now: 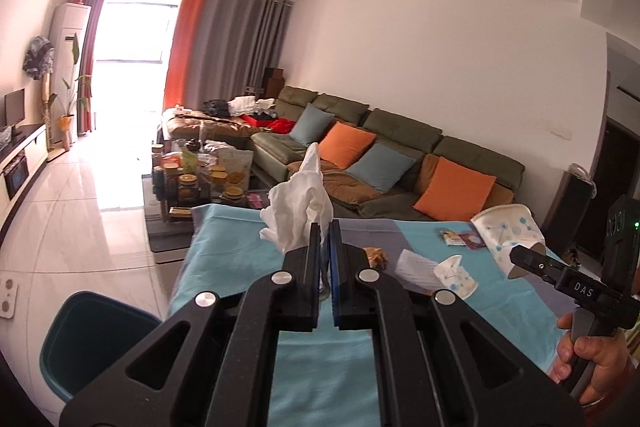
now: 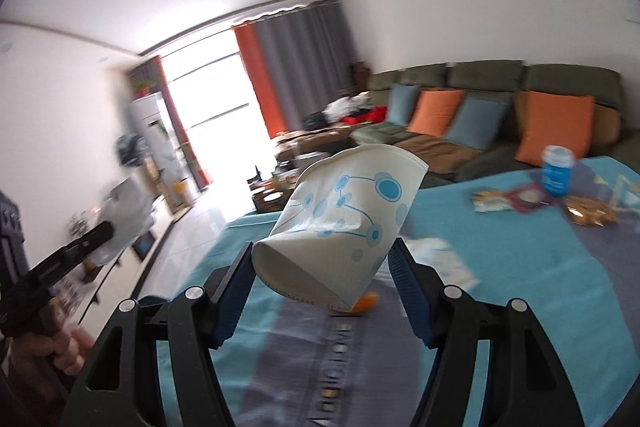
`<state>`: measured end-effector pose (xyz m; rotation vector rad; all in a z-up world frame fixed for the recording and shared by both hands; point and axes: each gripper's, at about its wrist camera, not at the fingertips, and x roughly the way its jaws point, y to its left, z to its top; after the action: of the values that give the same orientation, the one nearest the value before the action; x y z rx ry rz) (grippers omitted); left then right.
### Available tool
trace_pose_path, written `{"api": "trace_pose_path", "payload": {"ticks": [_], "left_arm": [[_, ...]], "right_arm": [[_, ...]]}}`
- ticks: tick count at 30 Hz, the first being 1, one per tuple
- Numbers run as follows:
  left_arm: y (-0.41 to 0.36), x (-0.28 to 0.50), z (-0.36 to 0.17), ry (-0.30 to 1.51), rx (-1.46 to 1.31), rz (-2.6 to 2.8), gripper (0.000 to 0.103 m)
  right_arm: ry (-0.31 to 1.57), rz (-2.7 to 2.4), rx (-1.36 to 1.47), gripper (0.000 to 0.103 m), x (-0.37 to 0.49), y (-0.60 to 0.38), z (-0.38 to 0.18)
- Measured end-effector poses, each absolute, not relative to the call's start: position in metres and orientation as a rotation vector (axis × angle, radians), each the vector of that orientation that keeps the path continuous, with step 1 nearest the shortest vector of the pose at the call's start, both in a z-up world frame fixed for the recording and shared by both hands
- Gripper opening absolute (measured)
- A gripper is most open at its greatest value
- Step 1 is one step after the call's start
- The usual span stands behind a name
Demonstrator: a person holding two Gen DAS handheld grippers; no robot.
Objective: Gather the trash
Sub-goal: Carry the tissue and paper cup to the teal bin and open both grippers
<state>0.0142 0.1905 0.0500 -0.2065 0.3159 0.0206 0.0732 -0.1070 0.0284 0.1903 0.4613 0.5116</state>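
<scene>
Two claws up, both loaded. Left claw clenched on crumpled white tissue, which sticks up past its tips, above the table with the blue cloth. Right claw grasps a crushed paper cup sideways between its pads, mouth pointing away. Beyond it, on the cloth: flattened cup, wrappers, blue can. Teal bin sits lower left of left claw.
</scene>
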Motion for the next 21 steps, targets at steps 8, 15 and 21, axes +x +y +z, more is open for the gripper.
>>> {"api": "trace_pose_path", "payload": {"ticks": [8,15,21], "left_arm": [[0.212,-0.002,0.044,0.329,-0.221,0.071,0.004],[0.243,-0.013,0.033,0.363,-0.233,0.151,0.004],[0.266,-0.021,0.031,0.372,-0.238,0.205,0.004]], "right_arm": [[0.491,0.654,0.128,0.065,0.075,-0.052,0.029],[0.527,0.748,0.084,0.065,0.076,-0.011,0.025],[0.546,0.789,0.064,0.065,0.07,0.008,0.026]]}}
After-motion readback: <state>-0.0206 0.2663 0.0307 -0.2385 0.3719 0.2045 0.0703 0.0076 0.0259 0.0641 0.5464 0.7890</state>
